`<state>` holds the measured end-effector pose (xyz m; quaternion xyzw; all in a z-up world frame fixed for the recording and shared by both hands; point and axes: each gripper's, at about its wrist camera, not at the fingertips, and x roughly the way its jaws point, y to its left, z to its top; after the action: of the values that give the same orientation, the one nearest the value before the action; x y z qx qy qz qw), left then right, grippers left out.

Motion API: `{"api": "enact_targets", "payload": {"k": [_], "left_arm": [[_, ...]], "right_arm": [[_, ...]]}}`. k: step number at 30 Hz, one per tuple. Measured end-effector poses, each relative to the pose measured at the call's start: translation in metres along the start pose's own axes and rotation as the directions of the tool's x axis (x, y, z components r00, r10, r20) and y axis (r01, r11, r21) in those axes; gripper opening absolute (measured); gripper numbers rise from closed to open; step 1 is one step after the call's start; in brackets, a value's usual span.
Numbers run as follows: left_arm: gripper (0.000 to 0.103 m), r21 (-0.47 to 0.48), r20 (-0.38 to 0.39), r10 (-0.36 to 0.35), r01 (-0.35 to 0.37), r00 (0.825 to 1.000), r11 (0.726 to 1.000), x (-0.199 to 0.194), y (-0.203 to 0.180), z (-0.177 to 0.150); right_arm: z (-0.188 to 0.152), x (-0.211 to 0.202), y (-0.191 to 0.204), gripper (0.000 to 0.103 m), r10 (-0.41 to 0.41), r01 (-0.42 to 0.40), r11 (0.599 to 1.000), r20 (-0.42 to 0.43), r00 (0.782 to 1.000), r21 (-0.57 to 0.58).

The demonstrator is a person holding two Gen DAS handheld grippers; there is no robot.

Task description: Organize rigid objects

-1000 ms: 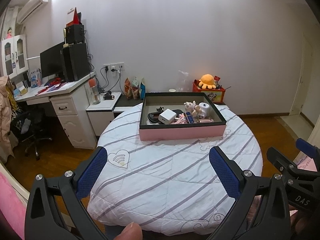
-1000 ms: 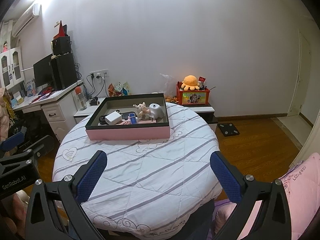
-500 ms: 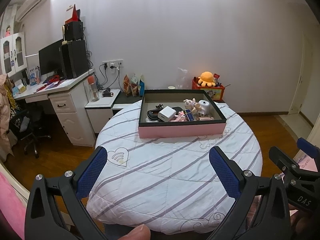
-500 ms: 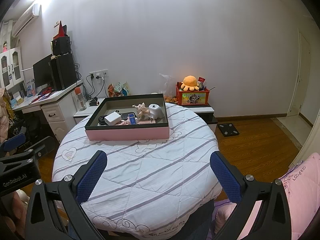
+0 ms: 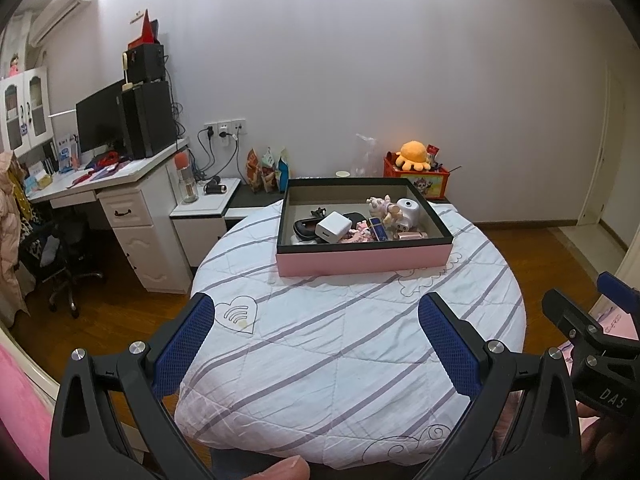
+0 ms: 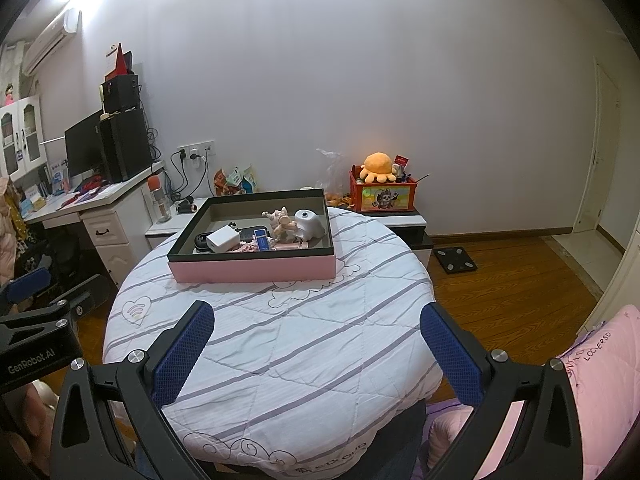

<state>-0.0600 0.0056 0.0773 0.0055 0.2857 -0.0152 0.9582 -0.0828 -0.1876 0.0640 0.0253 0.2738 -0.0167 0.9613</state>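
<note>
Both grippers spread wide and empty, held back from the pink tray (image 5: 362, 258) at the far side of the round table (image 5: 340, 344).

Left gripper (image 5: 316, 336) and right gripper (image 6: 318, 340) have barely shifted over the last second; the view only drifted a little, so nothing in the tray has moved and the scene fits either a sorted or an unsorted stage. Inside, the white charger cube (image 5: 333, 227), blue lighter (image 5: 378, 228), pale figurine (image 5: 383, 206), white round gadget (image 5: 408, 213) and black clip (image 5: 305, 227) lie jumbled along the near wall, touching one another, the far half bare. Striped quilt (image 6: 280, 344) covers the table.
</note>
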Motion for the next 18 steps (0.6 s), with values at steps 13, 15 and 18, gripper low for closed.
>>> {"api": "enact_targets", "payload": {"k": [13, 15, 18], "left_arm": [[0.103, 0.004, -0.004, -0.002, 0.002, 1.000, 1.000, 0.0013, 0.0014, 0.0007], [0.103, 0.006, -0.004, 0.001, -0.001, 1.000, 1.000, 0.0016, 0.0014, 0.0003], [0.103, 0.022, 0.004, 0.002, -0.002, 1.000, 1.000, 0.0013, 0.0010, -0.0017]], "right_arm": [[0.0005, -0.0002, 0.0006, 0.103, 0.000, 0.000, 1.000, 0.000, 1.000, 0.000], [0.0008, 0.0003, 0.0005, 0.103, -0.002, 0.002, 1.000, -0.002, 1.000, 0.000], [0.0011, 0.0007, 0.0004, 0.103, -0.003, 0.003, 1.000, -0.002, 1.000, -0.001]]}}
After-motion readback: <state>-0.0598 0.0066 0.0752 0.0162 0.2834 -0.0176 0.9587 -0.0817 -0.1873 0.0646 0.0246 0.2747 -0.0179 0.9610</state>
